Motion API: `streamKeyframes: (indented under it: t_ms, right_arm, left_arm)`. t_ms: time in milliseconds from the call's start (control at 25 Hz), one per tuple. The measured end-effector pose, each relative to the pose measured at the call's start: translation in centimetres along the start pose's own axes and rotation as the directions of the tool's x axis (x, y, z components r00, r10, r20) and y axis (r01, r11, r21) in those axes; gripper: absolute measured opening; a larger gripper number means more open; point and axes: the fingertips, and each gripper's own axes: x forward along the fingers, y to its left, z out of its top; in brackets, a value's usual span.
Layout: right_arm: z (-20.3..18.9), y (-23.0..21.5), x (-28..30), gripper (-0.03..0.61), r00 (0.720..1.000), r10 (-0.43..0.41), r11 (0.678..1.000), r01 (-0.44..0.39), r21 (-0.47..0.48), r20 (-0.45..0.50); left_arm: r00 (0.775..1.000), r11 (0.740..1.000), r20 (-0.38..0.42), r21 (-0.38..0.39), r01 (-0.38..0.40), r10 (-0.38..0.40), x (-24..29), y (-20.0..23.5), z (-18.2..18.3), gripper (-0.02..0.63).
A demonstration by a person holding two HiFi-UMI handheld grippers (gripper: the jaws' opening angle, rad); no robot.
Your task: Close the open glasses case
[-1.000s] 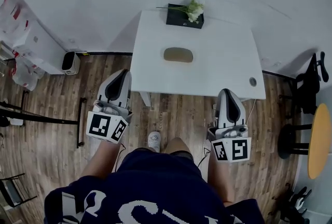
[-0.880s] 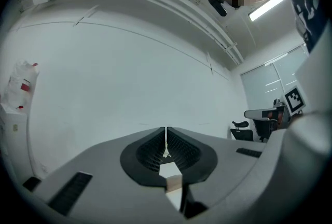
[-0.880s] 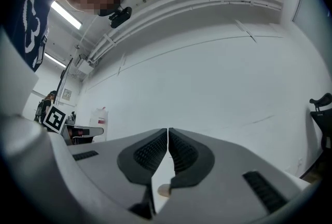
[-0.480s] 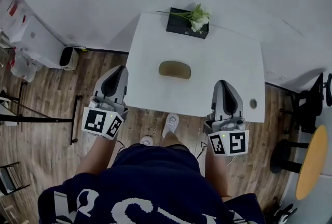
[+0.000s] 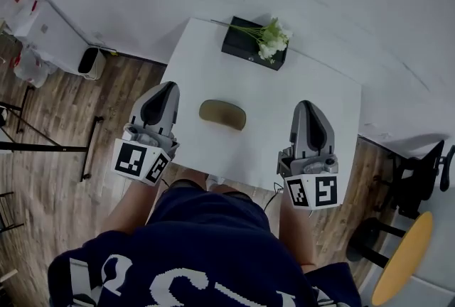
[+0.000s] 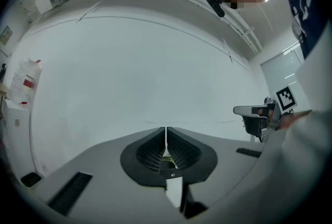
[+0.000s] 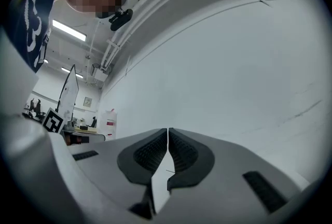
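An olive-brown oval glasses case (image 5: 222, 114) lies near the middle of the white table (image 5: 327, 96); from this height I cannot make out how its lid stands. My left gripper (image 5: 168, 90) hovers at the table's left edge, left of the case and apart from it. My right gripper (image 5: 306, 108) is over the table to the right of the case, also apart. In the left gripper view the left gripper (image 6: 166, 133) has its jaws together with nothing held. The right gripper (image 7: 168, 134) is likewise shut and empty, facing the white wall.
A black box (image 5: 240, 47) with white flowers (image 5: 271, 38) stands at the table's far edge. A white bin (image 5: 91, 62) sits on the wood floor at the left. A black chair (image 5: 419, 174) and a round yellow table (image 5: 398, 266) are at the right.
The person has stepped up to the table. Both grippers have moved forward from over the floor to either side of the case, still shut.
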Motion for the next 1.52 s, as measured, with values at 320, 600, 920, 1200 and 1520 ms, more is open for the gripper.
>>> streamKeyframes:
  t_ms: [320,600,920,1200,1520]
  right_arm:
    - [-1.5,-1.7,1.8,0.028,0.999,-0.025,0.999,0.026,0.023,-0.04]
    - [-5.6,-1.7,2.5,0.028,0.988,-0.037,0.998,0.044,0.045,-0.147]
    - [-17.5,-0.3,1.4,0.031,0.902,0.028,0.994,0.02,0.106,-0.432]
    - [-29.9,2.1,-3.0,0.169,0.707,0.171,0.976,-0.025,0.218,-0.687]
    - [-35.4,6.0,-4.6,0.138,0.546,0.167,0.986,-0.106,0.13,-0.821]
  left_arm:
    - [0.998,0.998,-0.037,-0.029,0.056,-0.057,4.0,-1.0,-1.5,0.021]
    - [0.986,0.989,-0.111,-0.091,0.113,-0.123,5.9,-0.7,-5.0,0.015]
    - [0.933,0.971,-0.278,-0.131,0.198,-0.228,6.6,-2.6,-13.6,0.015]
    - [0.844,0.94,-0.416,-0.189,0.284,-0.338,6.4,-6.3,-20.6,0.014]
    - [0.776,0.942,-0.537,-0.141,0.304,-0.331,6.5,-8.9,-25.0,0.014]
